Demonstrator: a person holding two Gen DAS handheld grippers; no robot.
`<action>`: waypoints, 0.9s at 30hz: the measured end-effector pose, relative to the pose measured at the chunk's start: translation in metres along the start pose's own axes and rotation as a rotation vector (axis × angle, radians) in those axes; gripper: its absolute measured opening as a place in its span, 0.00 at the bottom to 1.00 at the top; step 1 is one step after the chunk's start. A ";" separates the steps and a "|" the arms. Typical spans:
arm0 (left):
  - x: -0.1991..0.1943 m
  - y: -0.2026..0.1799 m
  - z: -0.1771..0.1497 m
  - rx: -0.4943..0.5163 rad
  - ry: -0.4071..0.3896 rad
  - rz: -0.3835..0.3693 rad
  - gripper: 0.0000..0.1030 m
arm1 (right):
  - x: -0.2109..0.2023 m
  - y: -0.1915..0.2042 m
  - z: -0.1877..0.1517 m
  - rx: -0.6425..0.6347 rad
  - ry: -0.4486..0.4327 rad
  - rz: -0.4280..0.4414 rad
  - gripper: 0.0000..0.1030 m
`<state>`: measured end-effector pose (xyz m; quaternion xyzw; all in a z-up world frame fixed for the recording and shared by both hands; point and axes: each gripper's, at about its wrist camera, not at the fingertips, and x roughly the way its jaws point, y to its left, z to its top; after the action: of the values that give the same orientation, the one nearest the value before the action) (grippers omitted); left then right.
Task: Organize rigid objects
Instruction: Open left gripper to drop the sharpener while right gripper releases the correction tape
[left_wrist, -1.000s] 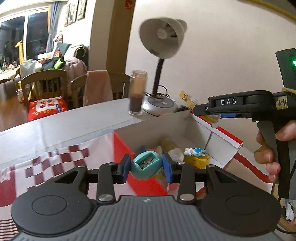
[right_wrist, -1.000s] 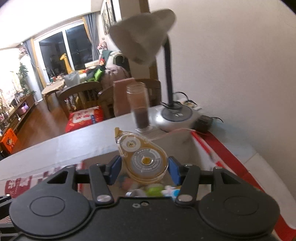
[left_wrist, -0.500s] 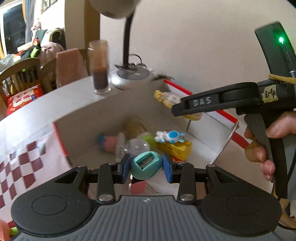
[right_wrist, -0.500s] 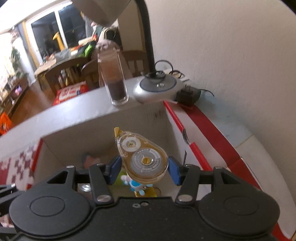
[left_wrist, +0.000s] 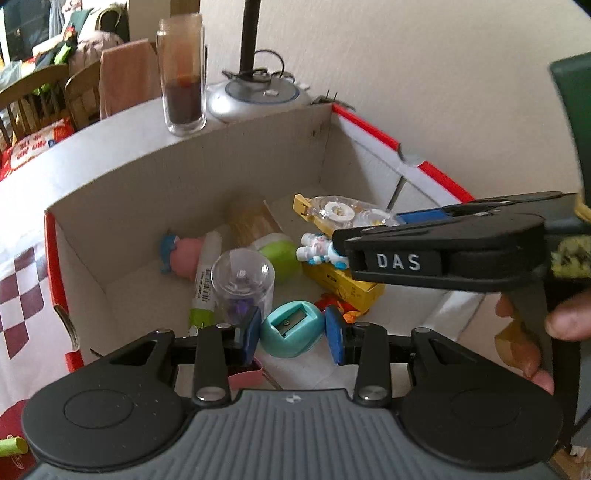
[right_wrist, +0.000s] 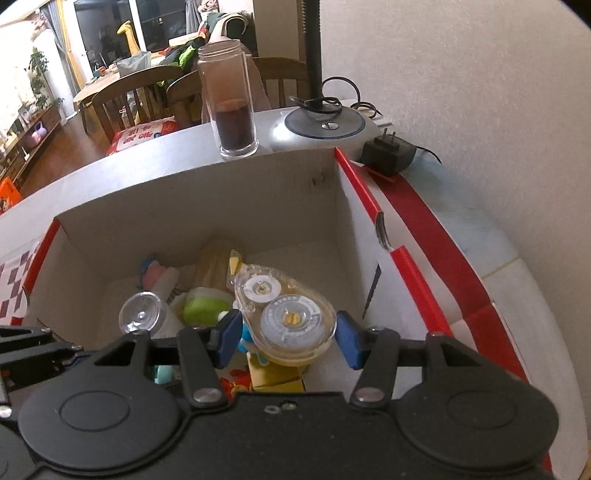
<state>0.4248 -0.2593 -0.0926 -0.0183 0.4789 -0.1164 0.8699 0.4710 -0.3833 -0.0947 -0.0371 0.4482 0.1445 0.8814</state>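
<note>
My left gripper (left_wrist: 291, 334) is shut on a teal pencil sharpener (left_wrist: 291, 332) and holds it over the near part of the open cardboard box (left_wrist: 236, 155). My right gripper (right_wrist: 286, 332) is shut on a clear correction tape dispenser (right_wrist: 284, 310), held low inside the same box (right_wrist: 258, 192); that dispenser also shows in the left wrist view (left_wrist: 343, 212). In the box lie a clear capsule (left_wrist: 242, 277), a green ball (left_wrist: 280, 254), a yellow block (left_wrist: 343, 288), a small blue-and-white figure (left_wrist: 319, 249), a pink toy (left_wrist: 184, 253) and a glue stick (left_wrist: 205, 280).
A glass jar of dark liquid (right_wrist: 231, 99) and a lamp base (right_wrist: 323, 127) stand behind the box, with a black power adapter (right_wrist: 388, 155) at the wall. A checked cloth (left_wrist: 18, 288) lies left of the box. Chairs stand beyond the table.
Both grippers have moved forward and down over the box. The tape dispenser is now lower, inside the box, and the sharpener is above the box floor instead of its front edge.
</note>
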 end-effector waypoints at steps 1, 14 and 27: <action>0.003 0.001 0.000 -0.007 0.013 0.003 0.35 | 0.000 0.000 0.000 0.001 0.001 -0.002 0.51; 0.003 0.005 -0.001 -0.040 0.032 -0.001 0.40 | -0.009 -0.002 0.000 -0.009 -0.013 -0.004 0.55; -0.044 0.011 -0.013 -0.052 -0.095 -0.022 0.52 | -0.032 0.000 0.000 -0.003 -0.039 0.000 0.61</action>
<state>0.3930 -0.2378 -0.0644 -0.0518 0.4396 -0.1122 0.8897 0.4532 -0.3903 -0.0686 -0.0357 0.4309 0.1458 0.8898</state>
